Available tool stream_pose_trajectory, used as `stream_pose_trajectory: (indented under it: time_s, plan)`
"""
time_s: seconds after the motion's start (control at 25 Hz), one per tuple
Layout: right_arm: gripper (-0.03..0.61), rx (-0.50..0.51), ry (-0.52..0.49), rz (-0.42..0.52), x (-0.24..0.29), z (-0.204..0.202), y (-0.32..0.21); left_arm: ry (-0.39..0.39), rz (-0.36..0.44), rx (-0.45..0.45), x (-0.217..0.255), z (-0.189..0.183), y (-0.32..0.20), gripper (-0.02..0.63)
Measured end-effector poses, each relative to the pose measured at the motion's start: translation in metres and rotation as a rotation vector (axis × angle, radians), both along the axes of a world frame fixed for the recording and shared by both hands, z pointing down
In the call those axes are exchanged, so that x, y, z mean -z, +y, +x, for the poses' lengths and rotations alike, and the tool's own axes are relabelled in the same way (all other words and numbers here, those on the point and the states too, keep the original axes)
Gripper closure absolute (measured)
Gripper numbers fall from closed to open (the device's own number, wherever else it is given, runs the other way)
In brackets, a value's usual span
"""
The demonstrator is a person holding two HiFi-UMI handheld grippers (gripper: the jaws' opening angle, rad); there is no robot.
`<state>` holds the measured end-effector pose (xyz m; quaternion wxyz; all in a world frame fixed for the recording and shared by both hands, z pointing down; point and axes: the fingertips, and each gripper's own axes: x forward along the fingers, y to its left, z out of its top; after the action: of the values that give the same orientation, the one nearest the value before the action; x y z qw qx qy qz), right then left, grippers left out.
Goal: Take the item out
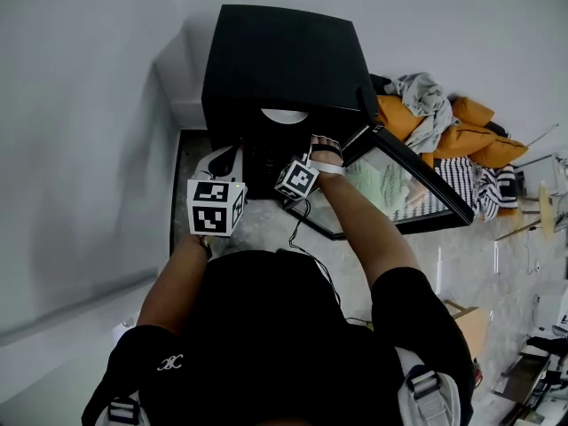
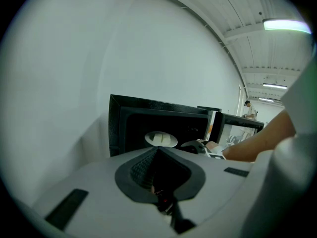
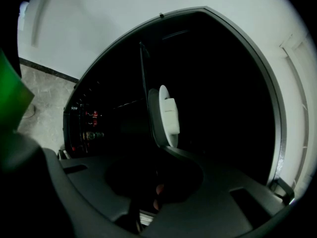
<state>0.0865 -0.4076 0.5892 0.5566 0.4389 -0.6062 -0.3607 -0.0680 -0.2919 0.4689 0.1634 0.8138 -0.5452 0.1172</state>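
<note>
A black microwave (image 1: pixel 284 60) stands against the wall with its door (image 1: pixel 404 180) swung open to the right. Inside it sits a white plate (image 2: pixel 161 139) carrying a pale block of food (image 3: pixel 171 115). My right gripper (image 3: pixel 166 150) reaches into the cavity, and its jaws look shut on the plate's (image 3: pixel 157 118) near rim. In the left gripper view it (image 2: pixel 197 145) sits at the plate's right edge. My left gripper (image 2: pixel 157 151) is shut on nothing and hangs back in front of the microwave's left side (image 1: pixel 229 156).
A white wall (image 1: pixel 80 149) runs close along the left. The microwave rests on a marbled counter (image 1: pixel 266 229). Orange cushions and loose clothes (image 1: pixel 444 118) are piled beyond the open door. The microwave's control panel (image 3: pixel 84 125) shows small red lights.
</note>
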Motion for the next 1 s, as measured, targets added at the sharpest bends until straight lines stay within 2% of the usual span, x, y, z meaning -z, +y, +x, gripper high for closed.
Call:
stream_pose_trajectory:
  time_s: [0.44, 1.0]
  plan:
    - [0.521, 0.008, -0.002, -0.007, 0.001, 0.001, 0.026, 0.054, -0.023, -0.031, -0.003, 0.004, 0.005, 0.614]
    - [0.521, -0.002, 0.005, 0.011, 0.000, 0.003, 0.050, 0.057, -0.039, -0.088, -0.015, 0.011, 0.018, 0.614]
